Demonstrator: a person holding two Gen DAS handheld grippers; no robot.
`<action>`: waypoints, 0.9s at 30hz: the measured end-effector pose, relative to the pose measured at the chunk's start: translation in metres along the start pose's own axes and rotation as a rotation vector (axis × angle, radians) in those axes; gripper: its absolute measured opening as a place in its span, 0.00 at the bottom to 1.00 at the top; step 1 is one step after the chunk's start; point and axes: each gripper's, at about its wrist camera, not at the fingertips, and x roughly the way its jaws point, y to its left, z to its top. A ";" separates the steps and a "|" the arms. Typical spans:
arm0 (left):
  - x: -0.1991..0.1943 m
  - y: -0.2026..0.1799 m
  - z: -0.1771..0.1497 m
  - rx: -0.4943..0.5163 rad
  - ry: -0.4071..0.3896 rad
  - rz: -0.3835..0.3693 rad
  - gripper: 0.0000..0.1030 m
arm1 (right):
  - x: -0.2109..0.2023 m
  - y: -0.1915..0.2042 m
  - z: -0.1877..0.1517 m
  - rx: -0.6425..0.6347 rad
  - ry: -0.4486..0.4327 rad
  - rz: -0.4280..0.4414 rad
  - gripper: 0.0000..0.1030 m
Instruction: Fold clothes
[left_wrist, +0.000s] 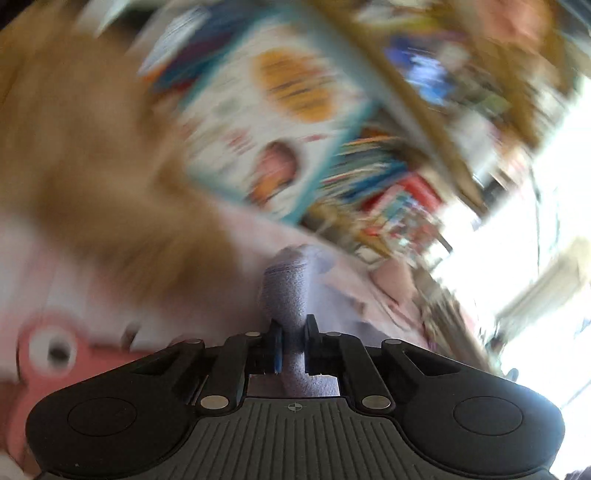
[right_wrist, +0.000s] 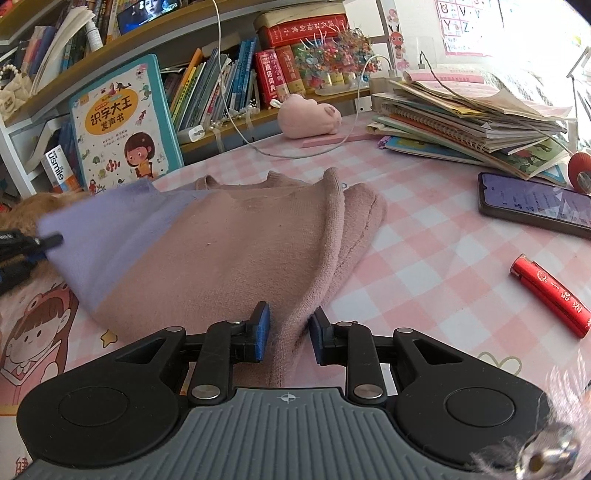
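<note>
A pink and lilac knit garment (right_wrist: 229, 236) lies partly folded on the pink checked tablecloth (right_wrist: 424, 266). My left gripper (left_wrist: 293, 332) is shut on the lilac part of the garment (left_wrist: 284, 291) and holds it lifted; the left wrist view is heavily blurred. The left gripper also shows at the left edge of the right wrist view (right_wrist: 44, 242), holding the lilac edge. My right gripper (right_wrist: 288, 325) sits at the garment's near pink fold, fingers (right_wrist: 260, 325) apart on either side of a ridge of cloth, not pinching it.
A phone (right_wrist: 535, 206) and a red lighter (right_wrist: 550, 295) lie on the right. A stack of books (right_wrist: 472, 114) sits at the back right, a pink plush (right_wrist: 310, 118) and a children's book (right_wrist: 122, 122) at the back, shelves behind.
</note>
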 end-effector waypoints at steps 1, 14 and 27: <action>0.001 -0.002 0.001 0.016 0.002 0.004 0.10 | 0.000 0.000 0.000 0.002 0.000 -0.002 0.24; 0.037 0.046 -0.004 -0.258 0.122 0.002 0.34 | 0.003 0.000 0.000 0.006 0.001 -0.015 0.28; 0.053 0.041 0.004 -0.209 0.145 -0.010 0.14 | 0.007 0.006 0.001 -0.002 -0.008 -0.039 0.30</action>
